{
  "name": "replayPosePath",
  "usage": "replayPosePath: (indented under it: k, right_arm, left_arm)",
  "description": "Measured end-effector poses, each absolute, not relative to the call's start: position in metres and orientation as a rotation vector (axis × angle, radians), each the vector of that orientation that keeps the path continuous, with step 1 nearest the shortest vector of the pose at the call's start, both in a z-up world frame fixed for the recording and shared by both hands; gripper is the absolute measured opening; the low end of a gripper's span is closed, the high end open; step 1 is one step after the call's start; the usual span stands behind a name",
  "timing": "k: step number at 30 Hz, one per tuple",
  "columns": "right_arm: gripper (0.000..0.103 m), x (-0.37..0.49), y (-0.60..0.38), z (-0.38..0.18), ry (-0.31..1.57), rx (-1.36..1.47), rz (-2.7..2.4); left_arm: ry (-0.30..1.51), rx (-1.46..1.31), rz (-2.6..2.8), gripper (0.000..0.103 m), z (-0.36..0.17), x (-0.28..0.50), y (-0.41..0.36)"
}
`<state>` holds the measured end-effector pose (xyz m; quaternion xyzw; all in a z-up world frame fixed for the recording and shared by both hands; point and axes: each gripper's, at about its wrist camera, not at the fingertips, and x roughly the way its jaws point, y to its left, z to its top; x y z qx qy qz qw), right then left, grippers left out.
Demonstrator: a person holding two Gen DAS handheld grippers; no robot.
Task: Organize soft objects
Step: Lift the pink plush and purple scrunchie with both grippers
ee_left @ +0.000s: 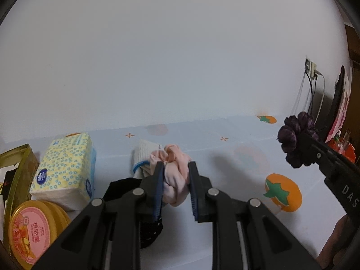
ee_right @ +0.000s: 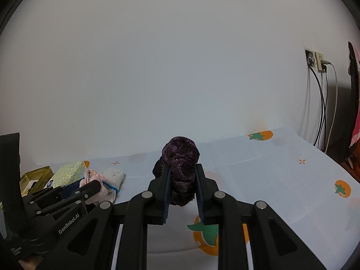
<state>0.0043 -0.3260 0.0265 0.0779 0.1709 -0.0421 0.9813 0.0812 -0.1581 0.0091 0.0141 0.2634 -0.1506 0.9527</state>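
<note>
- Left wrist view: left gripper is clamped on the pink cloth, held just right of the tissue pack (long axis running along the fingers).
- Right wrist view: right gripper is clamped on the purple scrunchie, well right of the tissue pack, upright between the pads.

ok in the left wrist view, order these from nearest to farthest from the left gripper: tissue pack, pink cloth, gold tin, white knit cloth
1. pink cloth: clamped between the left gripper jaws.
2. white knit cloth: just behind the pink one, slightly left.
3. tissue pack: further left on the table.
4. gold tin: at the far left edge, beyond the tissues.
</note>
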Motion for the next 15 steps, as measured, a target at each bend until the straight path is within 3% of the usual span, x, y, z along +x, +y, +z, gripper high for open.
replayPosePath:
  k: [15]
  right_arm:
    - [0.022, -0.002, -0.319, 0.024, 0.378, 0.183, -0.097]
  left_arm:
    - [0.486, 0.097, -0.341, 0.019, 0.014, 0.063, -0.165]
